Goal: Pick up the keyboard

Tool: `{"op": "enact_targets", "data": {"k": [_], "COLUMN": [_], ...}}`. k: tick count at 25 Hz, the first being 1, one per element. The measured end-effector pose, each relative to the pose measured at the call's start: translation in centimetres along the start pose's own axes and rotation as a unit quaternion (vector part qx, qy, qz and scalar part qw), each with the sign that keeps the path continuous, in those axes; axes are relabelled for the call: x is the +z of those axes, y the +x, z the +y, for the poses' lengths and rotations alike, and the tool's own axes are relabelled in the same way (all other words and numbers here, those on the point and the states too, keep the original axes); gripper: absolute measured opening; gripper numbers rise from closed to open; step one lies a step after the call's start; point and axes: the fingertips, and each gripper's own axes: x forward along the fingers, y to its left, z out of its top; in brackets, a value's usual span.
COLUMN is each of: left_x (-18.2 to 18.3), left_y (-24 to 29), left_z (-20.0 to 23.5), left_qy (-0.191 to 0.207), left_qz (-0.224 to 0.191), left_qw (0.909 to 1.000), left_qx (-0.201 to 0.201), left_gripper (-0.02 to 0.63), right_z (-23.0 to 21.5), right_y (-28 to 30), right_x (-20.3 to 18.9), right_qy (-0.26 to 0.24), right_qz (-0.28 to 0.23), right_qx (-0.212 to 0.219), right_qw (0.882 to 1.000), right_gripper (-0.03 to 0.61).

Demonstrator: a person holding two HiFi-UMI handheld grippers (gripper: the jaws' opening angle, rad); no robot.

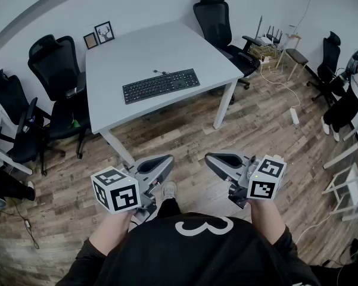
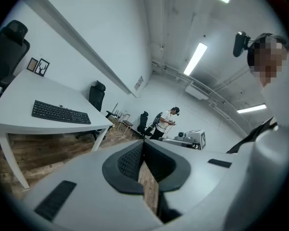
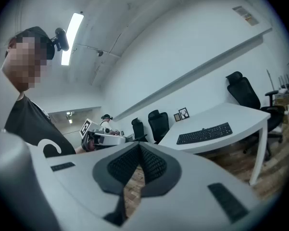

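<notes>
Office room with a wooden floor (image 1: 256, 124): a white counter (image 1: 167, 46) stands on the far side, with black chairs (image 1: 56, 70) around it and two small picture frames (image 1: 99, 36) at its far left corner. The keyboard (image 1: 161, 86) lies flat on the counter, closer to the near edge, and nothing touches it. The person stands well apart from the counter and holds the left gripper (image 1: 167, 159) and the right gripper (image 1: 210, 158) low in front of the body, near each other. The fingers (image 2: 130, 160) of the left one are pressed together with nothing between them, and the same is true for the right one. I judge the task is at its very beginning. The approach to the counter, the opening of the fingers, the grasp and the lift are all left to do.
</notes>
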Motion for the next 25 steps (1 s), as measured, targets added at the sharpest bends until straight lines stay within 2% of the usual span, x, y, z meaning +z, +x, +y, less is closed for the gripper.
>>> {"op": "enact_targets", "data": {"k": [15,19,25], "left_x": [0.8,0.9,1.8], "left_y": [-1.2,-1.3,-0.7], "left_z": [-2.0,-1.4,0.9], "left_qy": [0.005,0.005,-0.022], "left_qz": [-0.012,-0.013,-0.020], "left_qw": [0.9999,0.9999,0.9996], "left_qx": [-0.008,-0.003,0.001], "left_gripper": [0.012,0.012,0.012], "right_z": [1.6,1.2,-0.7], "right_y": [-0.8,-0.5,0.7], "right_x": [1.6,1.9,2.5], "right_qy": [-0.009,-0.001,0.005], "right_qz": [-0.023,-0.027,-0.025], "right_qx": [0.017,0.027,0.033], "right_qw": [1.000,0.999,0.999], "right_gripper": [0.008,0.008,0.008]}}
